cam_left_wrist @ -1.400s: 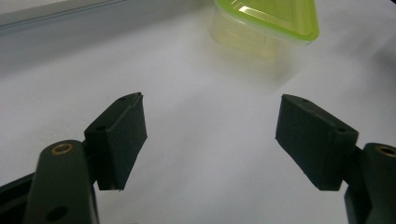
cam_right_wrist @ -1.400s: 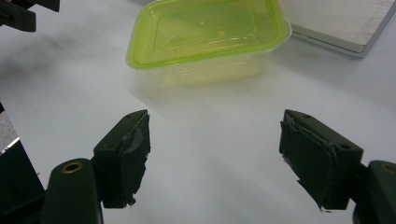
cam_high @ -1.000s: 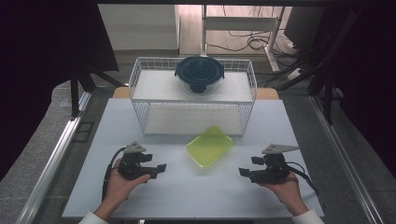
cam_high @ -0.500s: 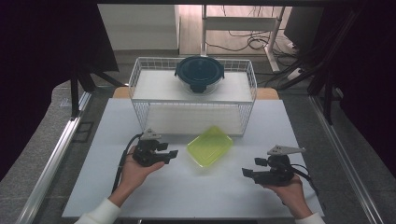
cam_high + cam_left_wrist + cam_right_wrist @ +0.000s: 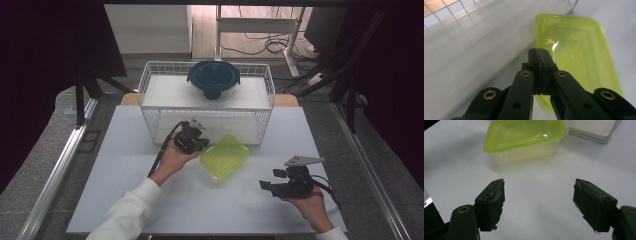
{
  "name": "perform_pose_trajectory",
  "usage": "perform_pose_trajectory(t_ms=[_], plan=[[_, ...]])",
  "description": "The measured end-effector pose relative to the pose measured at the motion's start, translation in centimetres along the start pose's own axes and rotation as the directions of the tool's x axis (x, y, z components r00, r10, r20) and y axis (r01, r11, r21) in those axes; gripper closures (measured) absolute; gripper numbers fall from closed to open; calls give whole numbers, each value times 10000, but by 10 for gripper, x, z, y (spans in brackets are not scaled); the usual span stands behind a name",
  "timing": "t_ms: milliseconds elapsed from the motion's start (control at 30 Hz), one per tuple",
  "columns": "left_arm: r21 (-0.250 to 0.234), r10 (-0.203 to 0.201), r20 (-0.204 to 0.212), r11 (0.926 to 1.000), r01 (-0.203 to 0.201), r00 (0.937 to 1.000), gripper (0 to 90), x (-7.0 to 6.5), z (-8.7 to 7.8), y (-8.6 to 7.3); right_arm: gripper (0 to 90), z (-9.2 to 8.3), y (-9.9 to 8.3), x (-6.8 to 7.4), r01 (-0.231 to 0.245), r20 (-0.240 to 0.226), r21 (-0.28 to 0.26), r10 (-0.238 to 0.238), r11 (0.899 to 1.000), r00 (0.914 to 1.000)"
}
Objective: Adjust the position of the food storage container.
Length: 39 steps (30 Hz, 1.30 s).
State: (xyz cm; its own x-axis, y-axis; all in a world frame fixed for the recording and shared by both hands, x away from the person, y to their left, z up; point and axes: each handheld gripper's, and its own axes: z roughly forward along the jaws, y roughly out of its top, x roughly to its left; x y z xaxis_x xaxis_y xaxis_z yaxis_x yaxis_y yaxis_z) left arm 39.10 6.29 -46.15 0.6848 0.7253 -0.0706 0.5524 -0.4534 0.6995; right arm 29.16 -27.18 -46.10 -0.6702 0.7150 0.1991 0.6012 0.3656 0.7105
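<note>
A lime-green plastic container with its lid on (image 5: 225, 156) lies on the white table in front of the wire basket. My left gripper (image 5: 202, 144) sits at the container's left edge; in the left gripper view its jaws (image 5: 539, 51) have just been closing and now meet with nothing between them, tips over the rim of the container (image 5: 576, 47). My right gripper (image 5: 270, 179) rests at the front right, open and apart from the container. In the right gripper view it (image 5: 539, 192) is wide open and faces the container (image 5: 524, 135) across bare table.
A white wire basket (image 5: 150, 95) stands at the back of the table (image 5: 125, 190), with a dark-lidded glass bowl (image 5: 214, 78) on its top shelf. The basket's lower board (image 5: 474, 42) runs close beside the left gripper. Metal rails border both sides of the table.
The left hand has moved away from the front left toward the basket and the container's left edge, and its jaws have closed. The right hand has stayed where it was.
</note>
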Motion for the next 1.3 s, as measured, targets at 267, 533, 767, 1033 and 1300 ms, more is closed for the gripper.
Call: perform_pose_trajectory(t_ms=[267,533,767,1033,1300], plan=[[592,530,-369,9970,-507,9979,900,5,33,12,251,0,-3,-2,-43,22,35,43,10000,10000],[806,743,-465,9943,-704,9961,900,3,49,16,252,0,-4,-5,-216,22,50,216,9998,9998],[851,907,19,9923,-905,9959,900,6,57,16,252,-1,-3,-5,-232,66,-9,232,9997,9997],[1178,1278,322,9844,-1307,9913,900,-5,62,24,252,0,-4,-7,-261,52,12,261,9997,9996],[1163,1591,822,9789,-1680,9838,900,-19,64,26,253,-1,-4,-7,-290,56,-22,290,9996,9996]])
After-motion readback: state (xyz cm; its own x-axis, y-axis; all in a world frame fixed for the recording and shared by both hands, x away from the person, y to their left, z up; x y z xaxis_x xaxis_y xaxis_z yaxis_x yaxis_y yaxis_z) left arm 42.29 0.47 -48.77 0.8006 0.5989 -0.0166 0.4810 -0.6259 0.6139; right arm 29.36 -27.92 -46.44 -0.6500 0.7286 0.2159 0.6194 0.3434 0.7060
